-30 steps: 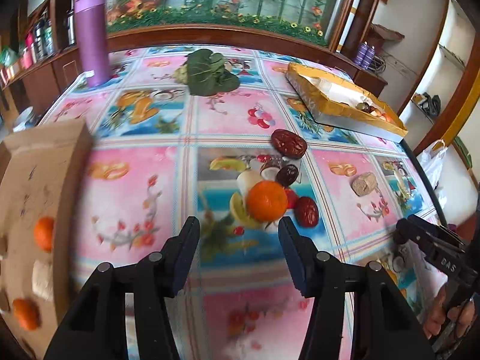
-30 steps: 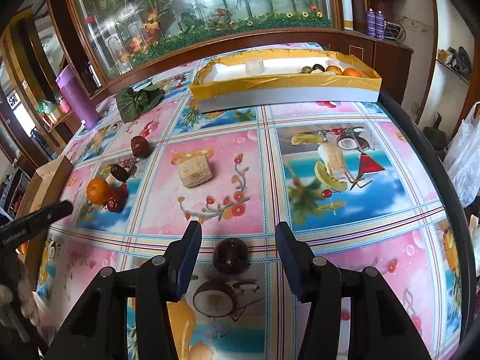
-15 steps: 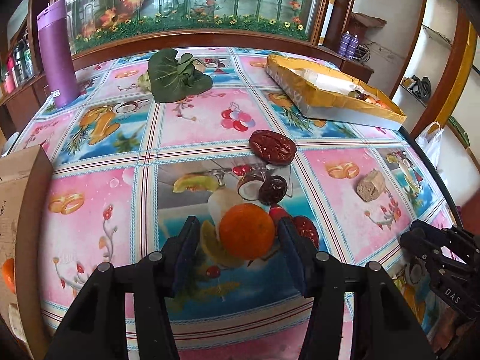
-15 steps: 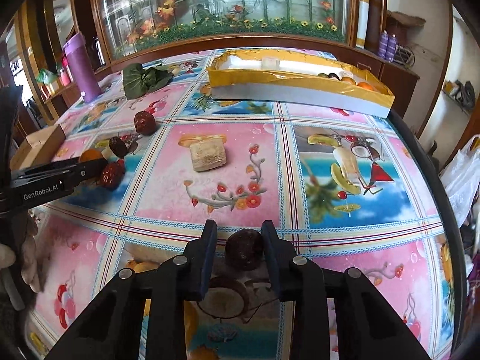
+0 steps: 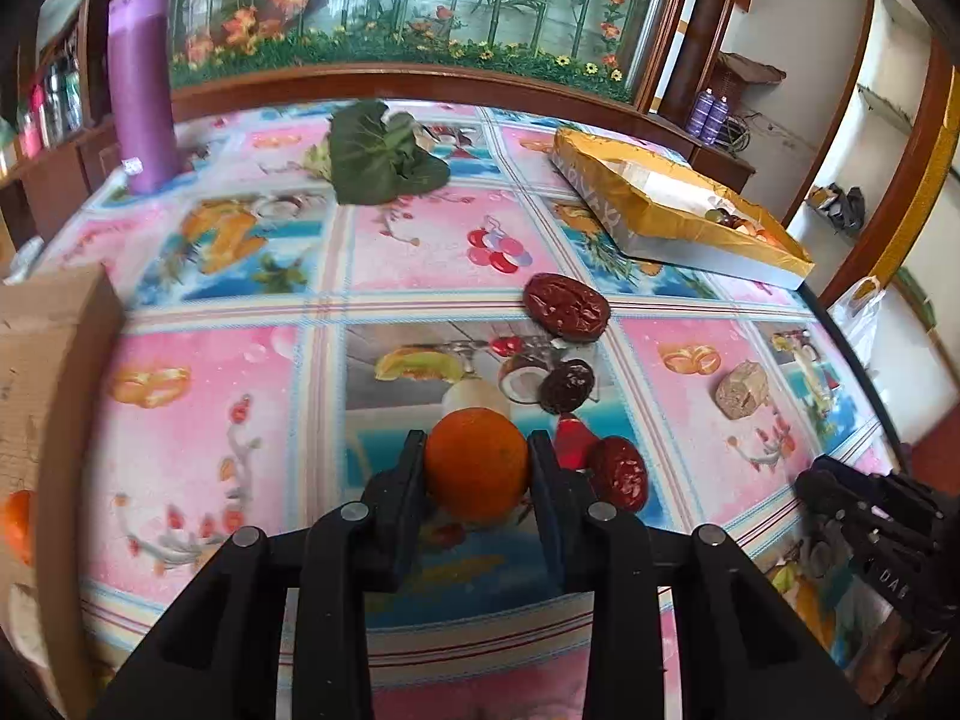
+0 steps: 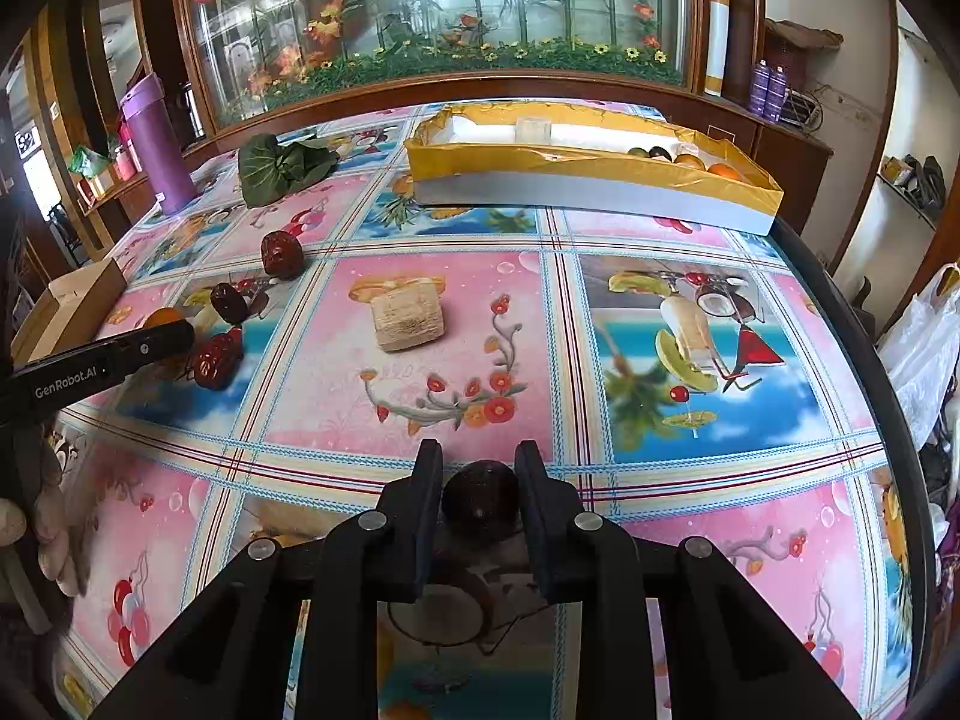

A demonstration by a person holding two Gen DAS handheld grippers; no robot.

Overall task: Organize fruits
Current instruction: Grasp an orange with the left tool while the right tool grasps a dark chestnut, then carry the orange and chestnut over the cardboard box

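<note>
Cardboard box (image 5: pixel 42 372) cut off leftward

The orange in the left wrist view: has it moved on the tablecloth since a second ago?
No. The orange sits beside the same red date; the left hand-held gripper advanced and its jaws have just been closing on it.

Behind the desk's (image 6: pixel 690 276) far edge stands a wood-framed glass panel (image 6: pixel 444 18) painted with bamboo and flowers, brightly backlit. White walls (image 6: pixel 852 78) and shelves (image 5: pixel 888 120) lie beyond its right edge.

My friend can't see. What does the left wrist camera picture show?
The left gripper, whose jaws have just been closing, squeezes an orange on a colourful fruit-print tablecloth. Red dates lie beside it, with a yellow-lined box and a purple bottle farther back.
</note>
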